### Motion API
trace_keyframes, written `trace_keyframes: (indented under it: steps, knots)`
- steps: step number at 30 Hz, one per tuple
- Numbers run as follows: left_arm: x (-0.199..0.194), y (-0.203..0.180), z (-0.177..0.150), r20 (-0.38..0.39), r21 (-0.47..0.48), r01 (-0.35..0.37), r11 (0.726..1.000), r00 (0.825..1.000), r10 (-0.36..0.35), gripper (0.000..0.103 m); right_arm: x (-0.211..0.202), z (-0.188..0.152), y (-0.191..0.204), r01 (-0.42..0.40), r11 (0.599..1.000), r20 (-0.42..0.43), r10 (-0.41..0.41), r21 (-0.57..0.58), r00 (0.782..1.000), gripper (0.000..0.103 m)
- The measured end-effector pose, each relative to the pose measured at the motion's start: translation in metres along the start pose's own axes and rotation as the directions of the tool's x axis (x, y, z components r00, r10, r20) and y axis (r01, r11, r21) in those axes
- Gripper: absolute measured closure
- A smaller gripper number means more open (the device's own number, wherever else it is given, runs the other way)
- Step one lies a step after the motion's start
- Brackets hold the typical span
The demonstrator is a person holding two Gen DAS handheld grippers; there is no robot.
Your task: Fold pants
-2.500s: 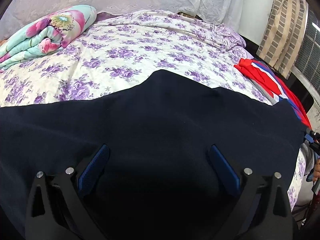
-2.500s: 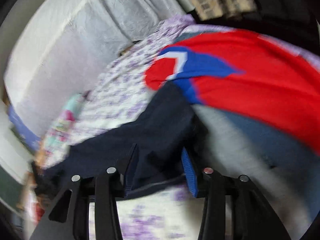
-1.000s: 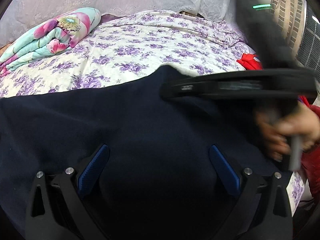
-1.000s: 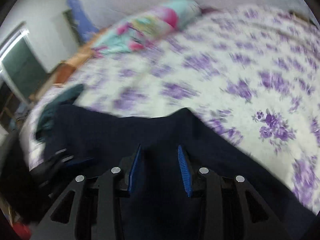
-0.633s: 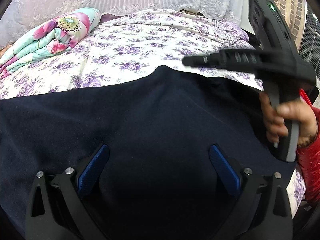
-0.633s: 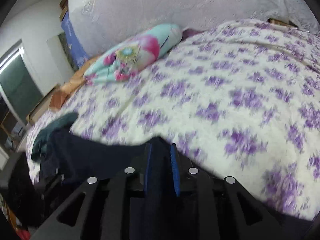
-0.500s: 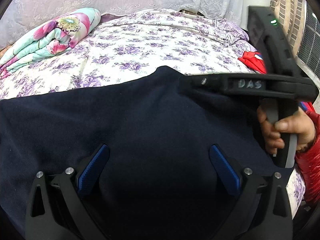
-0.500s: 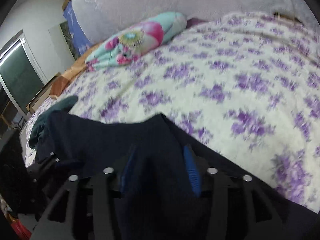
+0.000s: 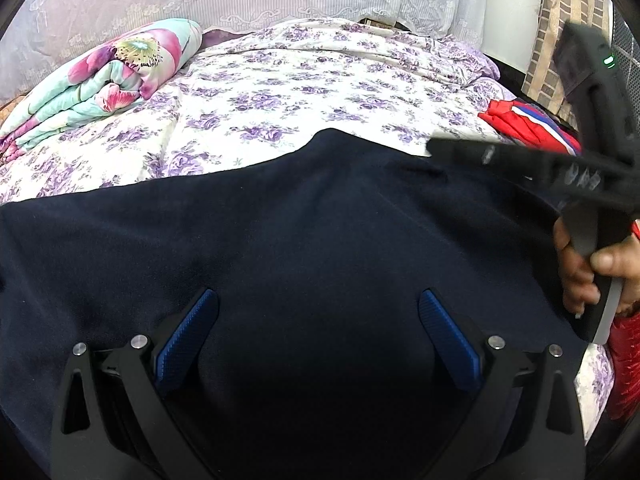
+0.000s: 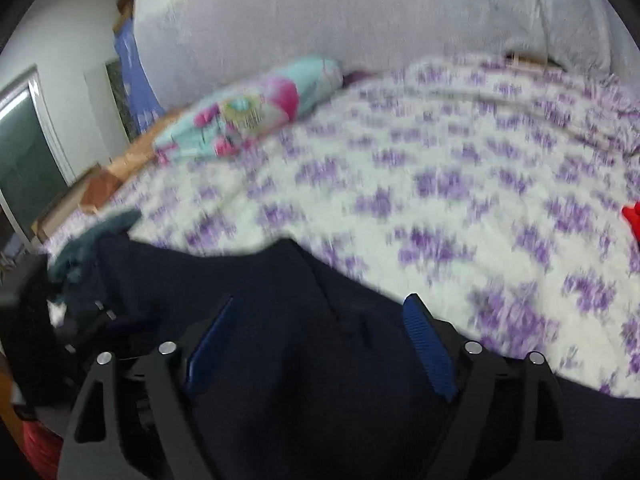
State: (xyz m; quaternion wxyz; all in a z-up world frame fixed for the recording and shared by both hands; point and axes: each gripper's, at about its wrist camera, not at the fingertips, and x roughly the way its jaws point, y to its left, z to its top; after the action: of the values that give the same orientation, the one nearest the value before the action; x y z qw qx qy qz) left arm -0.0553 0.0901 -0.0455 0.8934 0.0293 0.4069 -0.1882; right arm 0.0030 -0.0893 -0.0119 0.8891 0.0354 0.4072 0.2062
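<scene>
In the left wrist view, the left tool is spread wide, with its blue pads far apart and nothing between them. It hangs over the dark navy pants, which lie spread on the bed and fill the lower half of the picture. The bed has a white sheet with purple flowers. Beyond the pants, at the far left corner of the bed, lies a folded floral quilt in pink and light green. To the right of the pants, at the bed's edge, there is a red and blue garment. The right tool comes in from the right, over the right part of the pants, and the right hand holds its handle.

In the right wrist view, which is blurred, the right tool is also released, its pads wide apart and gripping nothing. The pants lie under it, on the near side of the bed. The quilt is on the far side of the bed. At the left end of the pants a dark green cloth lies.
</scene>
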Motion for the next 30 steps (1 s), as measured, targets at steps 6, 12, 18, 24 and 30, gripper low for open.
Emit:
trace_keyframes:
  steps: [6, 12, 18, 24, 30]
  knots:
    - [0.000, 0.001, 0.001, 0.001, 0.000, -0.002, 1.000, 1.000, 0.002, 0.005, 0.013, -0.002, -0.012, -0.030, 0.999, -0.039, 0.032, 0.041, 0.999, 0.013]
    - [0.000, 0.000, 0.001, 0.000, 0.001, -0.003, 1.000, 1.000, 0.003, 0.005, -0.033, -0.008, -0.007, -0.044, 0.998, 0.101, 0.040, 0.039, 0.994, 0.007]
    - [0.000, 0.001, 0.001, -0.001, 0.000, -0.002, 1.000, 1.000, 0.002, 0.005, 0.010, -0.022, -0.011, 0.022, 1.000, -0.111, -0.020, 0.020, 0.994, 0.003]
    - [-0.001, 0.001, 0.000, 0.004, -0.006, 0.011, 1.000, 1.000, -0.011, 0.005, -0.049, -0.030, -0.011, 0.038, 0.998, 0.089, -0.042, 0.053, 0.995, 0.004]
    - [-0.002, -0.002, 0.000, 0.002, 0.008, -0.009, 1.000, 1.000, 0.009, 0.005, -0.160, -0.106, -0.043, -0.020, 0.983, 0.207, -0.018, 0.181, 0.978, 0.004]
